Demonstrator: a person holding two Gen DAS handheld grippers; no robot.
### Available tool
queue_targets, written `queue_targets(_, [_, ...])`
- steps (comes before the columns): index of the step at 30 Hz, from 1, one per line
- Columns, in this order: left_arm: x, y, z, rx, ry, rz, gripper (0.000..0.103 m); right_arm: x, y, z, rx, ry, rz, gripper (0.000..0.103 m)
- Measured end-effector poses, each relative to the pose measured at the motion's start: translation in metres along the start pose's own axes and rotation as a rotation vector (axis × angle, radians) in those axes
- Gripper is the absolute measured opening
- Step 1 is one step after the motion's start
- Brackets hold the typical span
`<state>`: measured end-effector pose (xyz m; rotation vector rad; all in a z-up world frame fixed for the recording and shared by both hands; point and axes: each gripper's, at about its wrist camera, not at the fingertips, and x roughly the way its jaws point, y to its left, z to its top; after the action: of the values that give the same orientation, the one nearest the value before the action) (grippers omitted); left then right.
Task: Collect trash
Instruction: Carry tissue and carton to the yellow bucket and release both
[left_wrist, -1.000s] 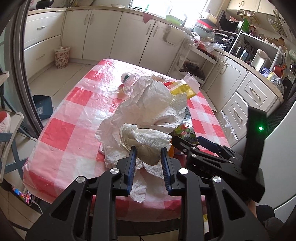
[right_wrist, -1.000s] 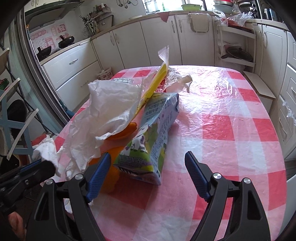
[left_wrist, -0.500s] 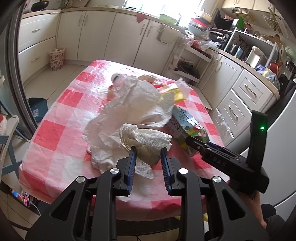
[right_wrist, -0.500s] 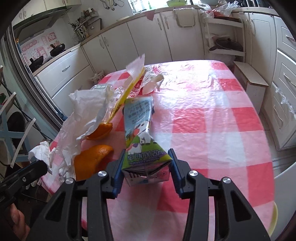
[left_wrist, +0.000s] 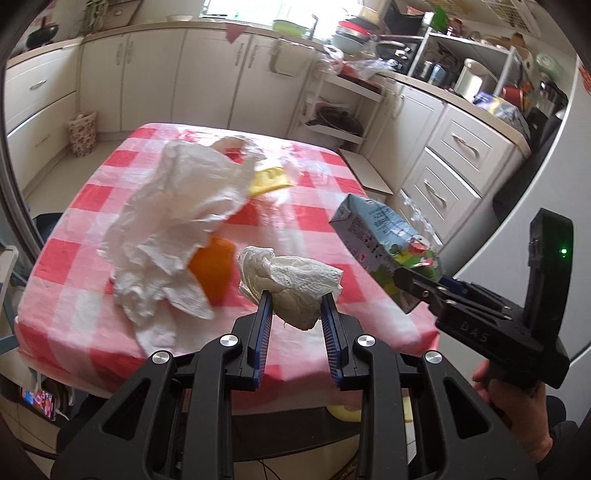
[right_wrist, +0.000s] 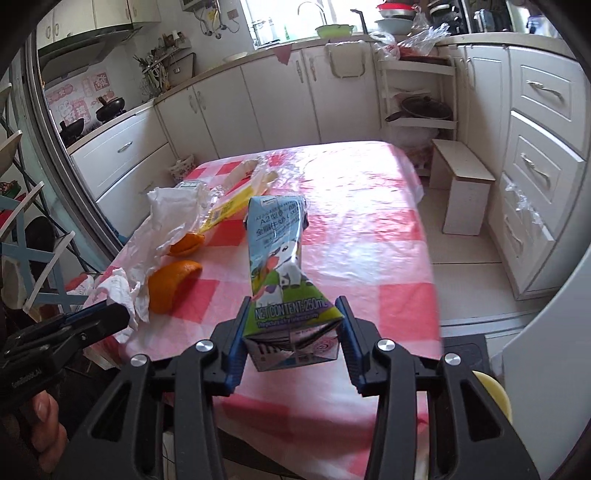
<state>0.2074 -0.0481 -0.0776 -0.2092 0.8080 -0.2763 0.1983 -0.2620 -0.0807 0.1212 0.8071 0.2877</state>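
My left gripper (left_wrist: 295, 308) is shut on a crumpled paper towel wad (left_wrist: 291, 282), held above the near edge of the red-checked table (left_wrist: 92, 206). My right gripper (right_wrist: 293, 325) is shut on a squashed 250 mL milk carton (right_wrist: 279, 258), lifted off the table; the carton also shows in the left wrist view (left_wrist: 384, 240). On the table lie a heap of white tissue paper (left_wrist: 177, 221), orange peel pieces (right_wrist: 173, 280), and a yellow wrapper (left_wrist: 267, 181).
A small wooden stool (right_wrist: 461, 188) stands right of the table. Cabinets and drawers (right_wrist: 535, 166) line the far and right sides. A patterned bin (left_wrist: 82, 133) sits on the floor at far left. Something yellow (right_wrist: 491, 395) lies below the table's near edge.
Both grippers have pulled back and up from the table. The right gripper closed on the milk carton and lifted it. The left still holds the paper towel wad, now clear of the tissue heap.
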Motion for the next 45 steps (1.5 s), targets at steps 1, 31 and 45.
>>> queue_targets(1, [0.001,-0.008,-0.002,0.01,0.005,-0.007,0.025,-0.007,-0.008,-0.003,0.007,-0.005,-0.016,0.044])
queue_targets(31, [0.051,-0.173,-0.054,0.251,0.137,-0.205,0.025,-0.04,-0.175,-0.084,0.364,0.196,-0.31,0.048])
queue_targets(45, [0.08,-0.228,-0.07,0.318,0.19,-0.283,0.025,-0.114,-0.169,-0.053,0.398,-0.124,-0.341,0.071])
